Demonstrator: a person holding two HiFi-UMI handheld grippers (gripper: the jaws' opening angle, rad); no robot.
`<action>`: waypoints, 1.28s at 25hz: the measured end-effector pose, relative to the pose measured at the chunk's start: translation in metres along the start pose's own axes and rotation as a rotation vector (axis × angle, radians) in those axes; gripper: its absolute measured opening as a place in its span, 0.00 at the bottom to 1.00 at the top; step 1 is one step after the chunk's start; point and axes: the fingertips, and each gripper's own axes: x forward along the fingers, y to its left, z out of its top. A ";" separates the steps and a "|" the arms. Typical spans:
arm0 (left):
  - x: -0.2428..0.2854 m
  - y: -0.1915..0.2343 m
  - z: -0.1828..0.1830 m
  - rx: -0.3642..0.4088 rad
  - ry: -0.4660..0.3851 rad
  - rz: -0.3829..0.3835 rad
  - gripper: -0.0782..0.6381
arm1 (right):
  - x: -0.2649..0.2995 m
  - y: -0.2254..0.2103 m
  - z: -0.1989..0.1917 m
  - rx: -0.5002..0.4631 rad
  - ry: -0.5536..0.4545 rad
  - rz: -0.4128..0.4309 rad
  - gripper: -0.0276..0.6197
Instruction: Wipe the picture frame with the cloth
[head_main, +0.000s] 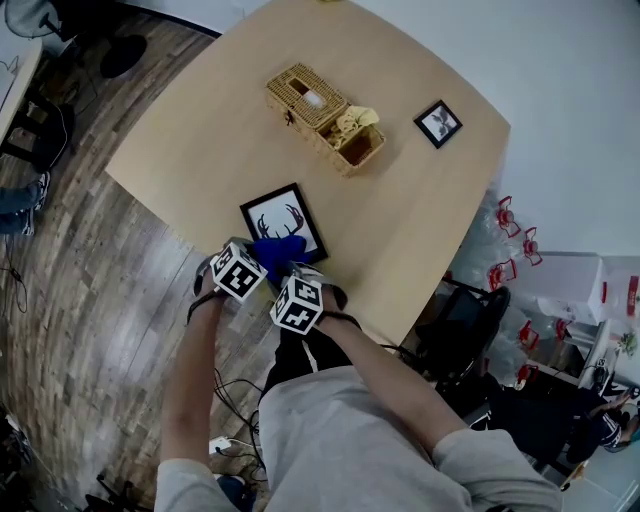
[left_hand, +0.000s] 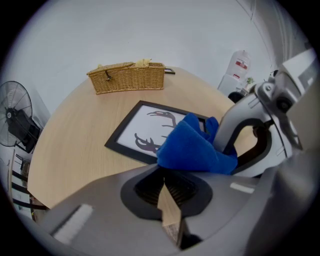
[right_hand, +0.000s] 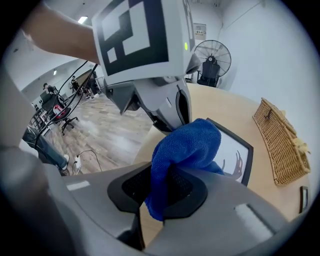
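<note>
The black picture frame (head_main: 284, 222) with an antler print lies flat near the table's front edge; it also shows as the frame (left_hand: 145, 132) and the frame (right_hand: 235, 150) in the gripper views. A blue cloth (head_main: 276, 250) is bunched over its near corner. My right gripper (right_hand: 162, 185) is shut on the cloth (right_hand: 187, 145), which hangs down between its jaws. My left gripper (left_hand: 165, 172) is shut, its tips right against the cloth (left_hand: 192, 147); I cannot tell whether it pinches an edge. Both grippers, left (head_main: 240, 272) and right (head_main: 298, 302), sit side by side at the table edge.
A wicker basket (head_main: 325, 115) with an open compartment stands at the table's middle, and a small framed picture (head_main: 438, 123) lies beyond it to the right. A fan (left_hand: 17, 122) stands on the wooden floor. Chairs and red-tagged bags crowd the right side.
</note>
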 end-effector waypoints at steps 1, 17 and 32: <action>0.000 0.000 0.000 0.001 0.000 0.000 0.18 | 0.001 0.004 0.001 0.003 -0.002 0.012 0.12; 0.000 0.000 -0.001 0.034 0.010 0.019 0.18 | -0.012 -0.003 -0.030 -0.012 0.002 -0.014 0.12; 0.000 0.000 0.000 0.056 0.007 0.074 0.18 | -0.043 -0.028 -0.062 0.044 0.020 -0.096 0.13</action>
